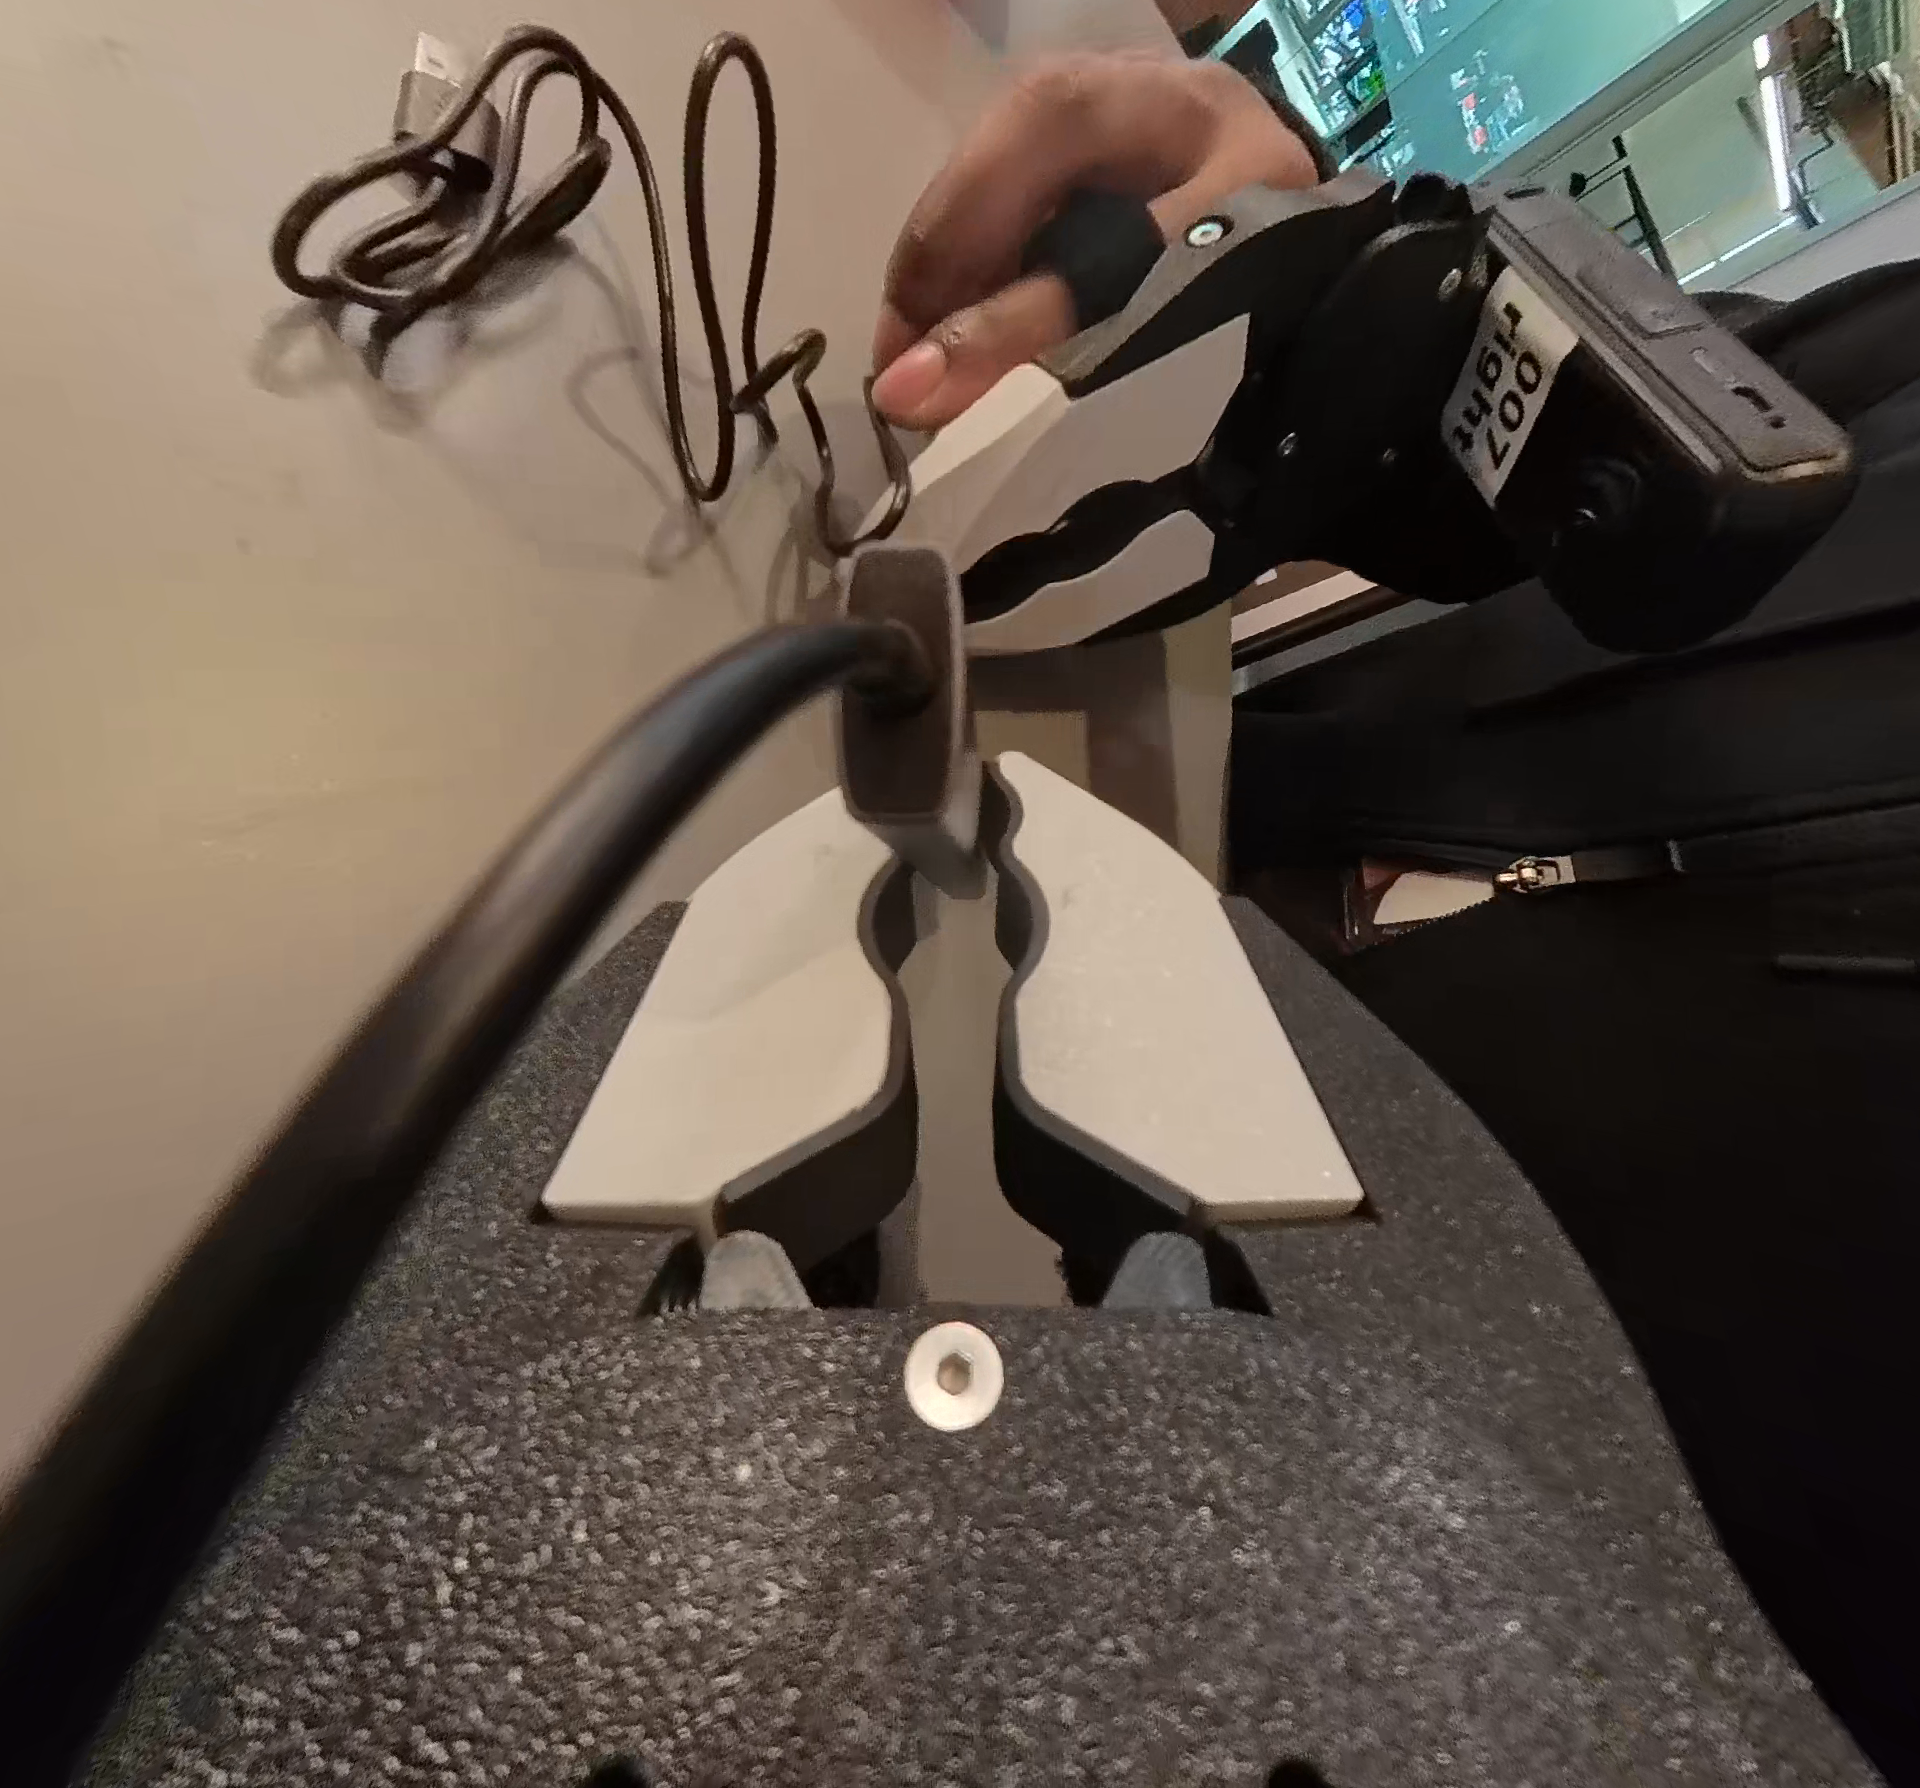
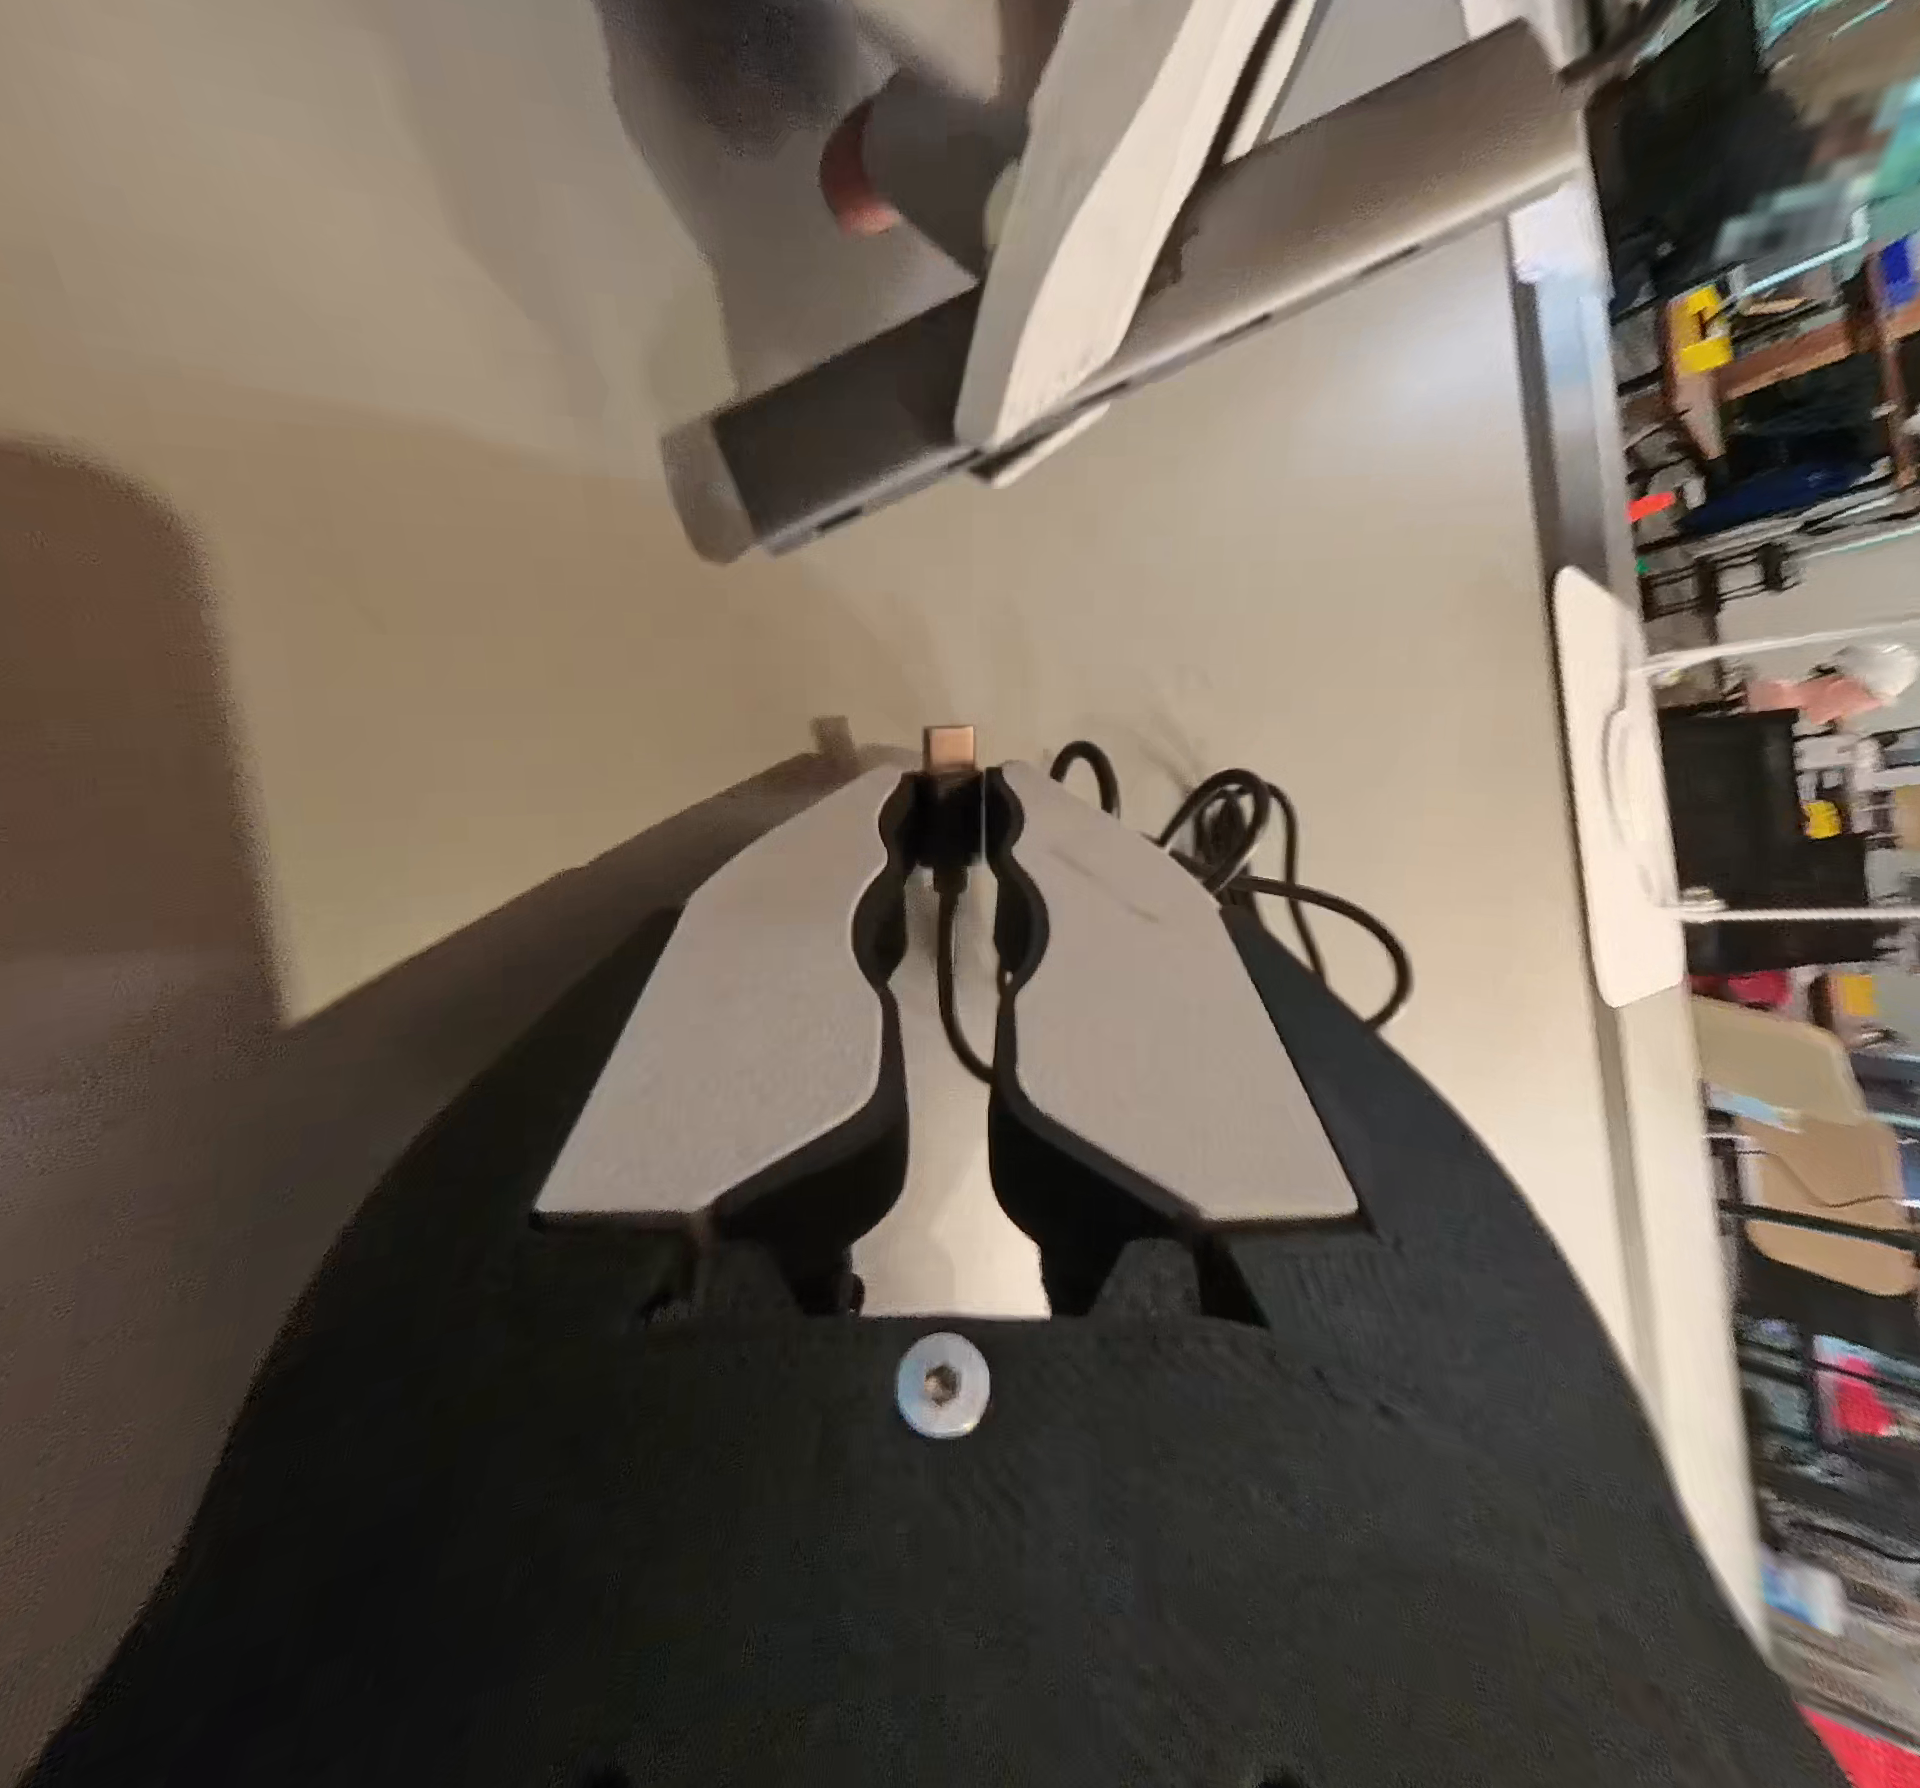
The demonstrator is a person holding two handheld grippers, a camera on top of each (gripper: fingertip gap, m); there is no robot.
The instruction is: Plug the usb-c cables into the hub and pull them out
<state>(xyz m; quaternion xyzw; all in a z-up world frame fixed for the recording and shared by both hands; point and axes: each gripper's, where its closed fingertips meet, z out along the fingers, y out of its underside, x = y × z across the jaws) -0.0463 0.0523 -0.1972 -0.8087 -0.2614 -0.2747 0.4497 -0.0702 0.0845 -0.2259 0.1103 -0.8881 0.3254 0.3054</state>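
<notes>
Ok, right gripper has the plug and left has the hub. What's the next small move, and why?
Probably ease the right gripper forward and up toward the hub, lining the USB-C plug with a port slot on its edge. The plug's metal tip sticks out past the fingertips and a clear gap still separates it from the hub, which the left gripper holds clamped above the table.

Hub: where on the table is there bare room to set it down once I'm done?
Bare table lies this side of the coiled cable, and between the hub and the right gripper. Crowded beside that gripper, where cable loops lie.
</notes>
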